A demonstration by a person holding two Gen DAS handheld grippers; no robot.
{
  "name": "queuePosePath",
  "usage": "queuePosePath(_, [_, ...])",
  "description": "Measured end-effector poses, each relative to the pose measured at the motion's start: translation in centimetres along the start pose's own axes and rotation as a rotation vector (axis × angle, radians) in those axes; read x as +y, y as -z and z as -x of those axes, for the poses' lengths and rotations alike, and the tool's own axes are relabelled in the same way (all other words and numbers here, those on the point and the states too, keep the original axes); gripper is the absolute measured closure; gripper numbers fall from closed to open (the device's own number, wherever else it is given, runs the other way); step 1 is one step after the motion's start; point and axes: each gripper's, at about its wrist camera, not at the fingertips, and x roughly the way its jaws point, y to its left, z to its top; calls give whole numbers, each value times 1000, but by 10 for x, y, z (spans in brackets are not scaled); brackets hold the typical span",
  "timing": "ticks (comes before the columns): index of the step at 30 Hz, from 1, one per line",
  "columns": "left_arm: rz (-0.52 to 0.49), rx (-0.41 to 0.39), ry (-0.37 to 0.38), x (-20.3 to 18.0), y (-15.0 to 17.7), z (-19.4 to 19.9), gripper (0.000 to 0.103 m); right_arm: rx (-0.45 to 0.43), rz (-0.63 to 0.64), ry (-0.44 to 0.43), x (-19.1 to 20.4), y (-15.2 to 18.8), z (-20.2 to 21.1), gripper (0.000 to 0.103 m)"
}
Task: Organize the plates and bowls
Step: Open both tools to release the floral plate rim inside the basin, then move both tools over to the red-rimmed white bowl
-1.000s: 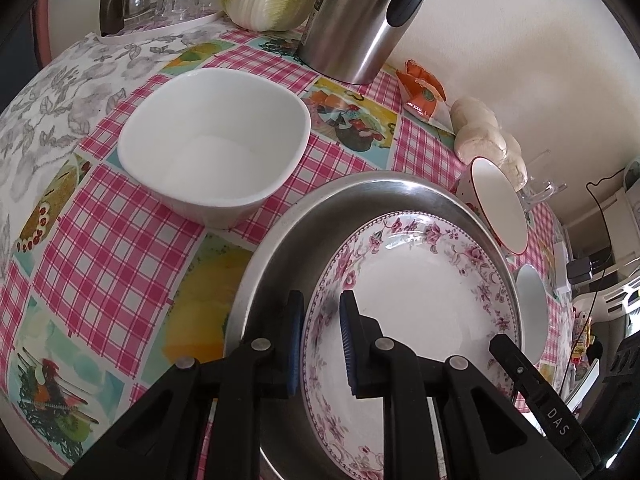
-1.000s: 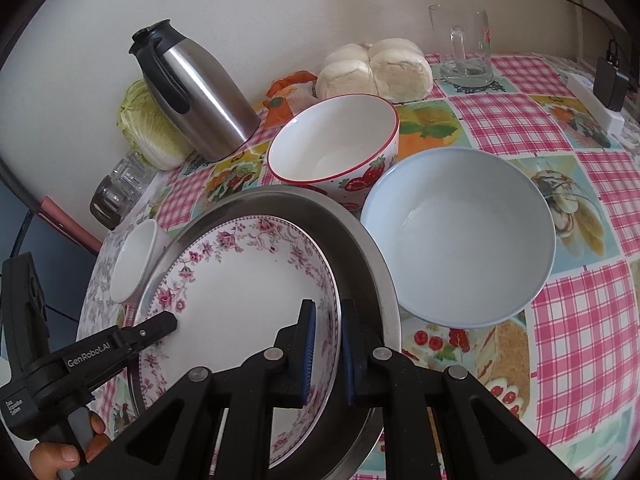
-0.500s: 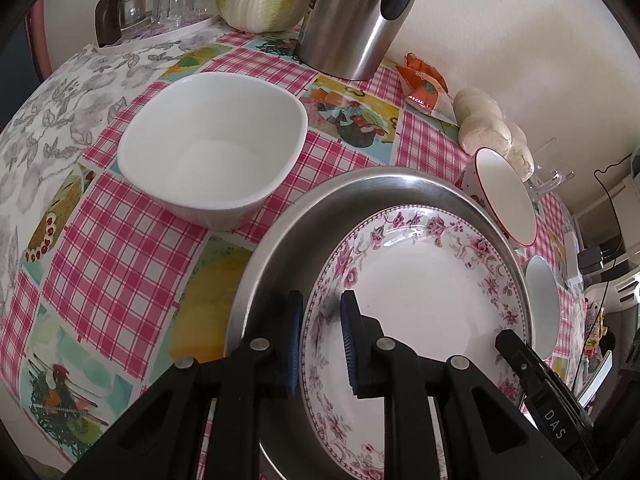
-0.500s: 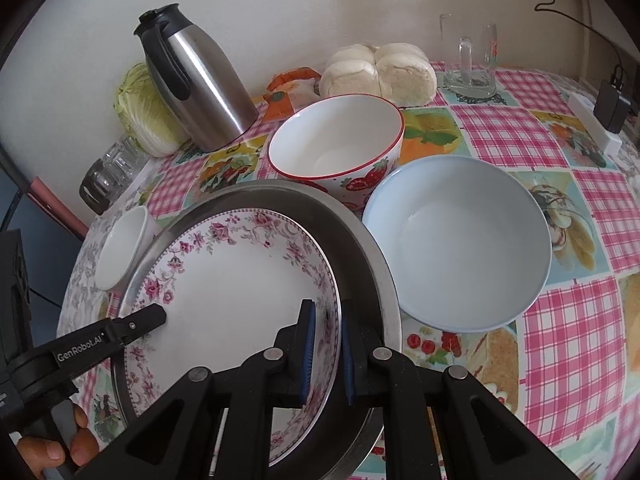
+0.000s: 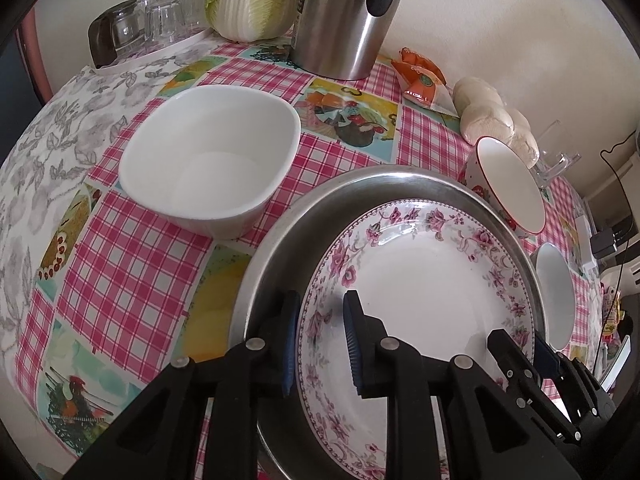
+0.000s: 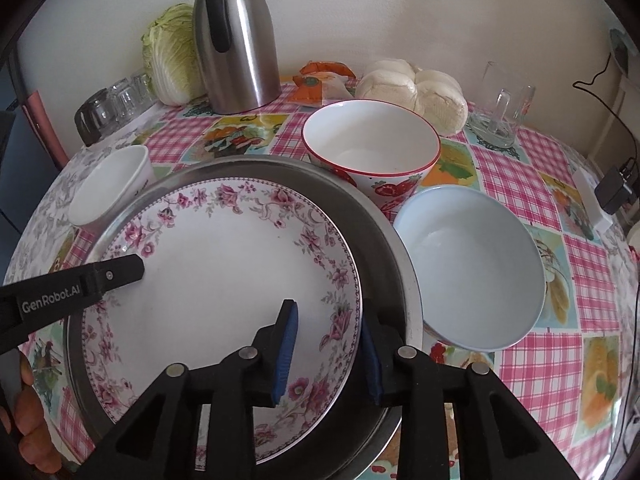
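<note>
We've set the floral plate [image 6: 224,276] inside the steel tray [image 6: 384,232], mid tabletop. Right tool [image 6: 326,350] at plate's 4 o'clock rim: jaws opening, pads off it. Left tool [image 5: 320,344] at 8 o'clock: also opening, rim btwn pads. Next, prob. back both out, then nest bowls.

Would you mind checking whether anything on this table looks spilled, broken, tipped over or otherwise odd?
Nothing stands out. The pink-flowered white plate lies flat inside the round steel tray, and the red-rimmed bowl, pale blue bowl and square white bowl all stand upright and empty, with no spills or chips visible.
</note>
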Motion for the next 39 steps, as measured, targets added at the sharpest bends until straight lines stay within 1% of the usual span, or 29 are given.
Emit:
queuePosePath(2, [2, 5, 3, 0, 0, 0, 79, 3, -9, -13, -1, -1, 1, 66])
queuePosePath(5, [10, 3, 22, 0, -1, 1, 72, 0, -38, -43, -4, -3, 3, 63])
queuePosePath(13, [3, -32, 20, -2, -3, 15, 65, -63, -56, -61, -6, -10, 21, 63])
queuePosePath(15, [0, -48, 27, -2, -4, 21, 61, -84, -63, -75, -6, -13, 27, 63])
queuePosePath(18, [-16, -74, 31, -7, -5, 30, 55, -118, -59, -66, -5, -16, 35, 62])
queuePosePath(19, [-23, -79, 30, -8, -6, 32, 53, -126, -60, -63, -5, -16, 37, 57])
queuePosePath(20, [-27, -82, 26, -10, -6, 33, 49, -132, -64, -60, -6, -16, 39, 48])
queuePosePath(21, [-32, -83, 20, -11, -6, 34, 44, -136, -69, -55, -7, -17, 39, 43])
queuePosePath(22, [-39, -85, 12, -13, -6, 35, 40, -140, -75, -48, -7, -17, 41, 34])
queuePosePath(23, [-47, -90, 1, -14, -6, 36, 34, -144, -80, -42, -8, -17, 41, 30])
queuePosePath(24, [-52, -94, -10, -15, -6, 37, 30, -149, -87, -38, -10, -17, 42, 28])
queuePosePath(25, [-58, -99, -31, -16, -6, 37, 28, -154, -95, -38, -13, -18, 43, 23])
queuePosePath(26, [-63, -103, -49, -17, -6, 38, 25, -159, -106, -38, -15, -18, 43, 11])
queuePosePath(28, [-74, -112, -84, -18, -6, 39, 23, -176, -131, -43, -21, -19, 45, 0])
queuePosePath(31, [-86, -114, -114, -18, -6, 38, 22, -184, -166, -53, -27, -18, 45, 0])
queuePosePath(32, [-90, -117, -128, -19, -6, 37, 19, -186, -177, -56, -29, -17, 45, 0])
queuePosePath(33, [-95, -123, -143, -19, -5, 37, 12, -188, -187, -59, -31, -17, 46, 0])
queuePosePath(34, [-97, -132, -156, -19, -5, 38, 10, -191, -197, -62, -32, -17, 46, 0])
queuePosePath(37, [-102, -170, -188, -19, -5, 42, 4, -206, -220, -68, -34, -17, 49, 0])
queuePosePath(39, [-97, -192, -191, -18, -6, 44, 3, -218, -231, -70, -36, -17, 51, 0])
